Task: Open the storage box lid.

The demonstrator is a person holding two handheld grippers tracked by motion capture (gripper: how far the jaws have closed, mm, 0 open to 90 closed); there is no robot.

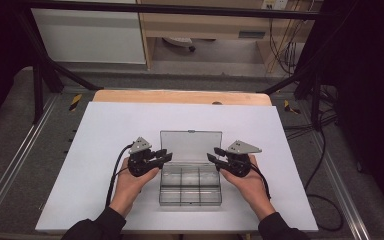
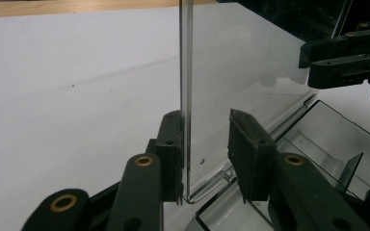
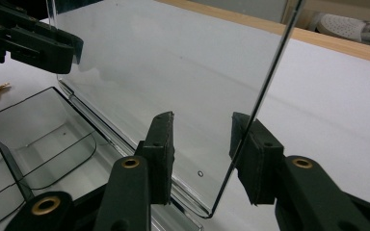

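Note:
A clear plastic compartment box (image 1: pixel 190 192) lies on the white board, and its lid (image 1: pixel 190 144) stands upright at the back. My left gripper (image 1: pixel 164 158) is at the lid's left edge and my right gripper (image 1: pixel 213 156) at its right edge. In the left gripper view the jaws of the left gripper (image 2: pixel 204 125) are open astride the lid's edge (image 2: pixel 186 72); the left pad (image 2: pixel 169 144) touches it. The right gripper (image 3: pixel 202 122) is also open, with the lid's edge (image 3: pixel 265 77) close to its right pad (image 3: pixel 250 144). Several empty compartments (image 3: pixel 38 130) show in the box.
The white board (image 1: pixel 130 125) covers a wooden table (image 1: pixel 180 96). Black frame bars (image 1: pixel 40 65) stand at the far left and right. Cables (image 1: pixel 325 165) trail over the floor on the right. Bare board lies on all sides of the box.

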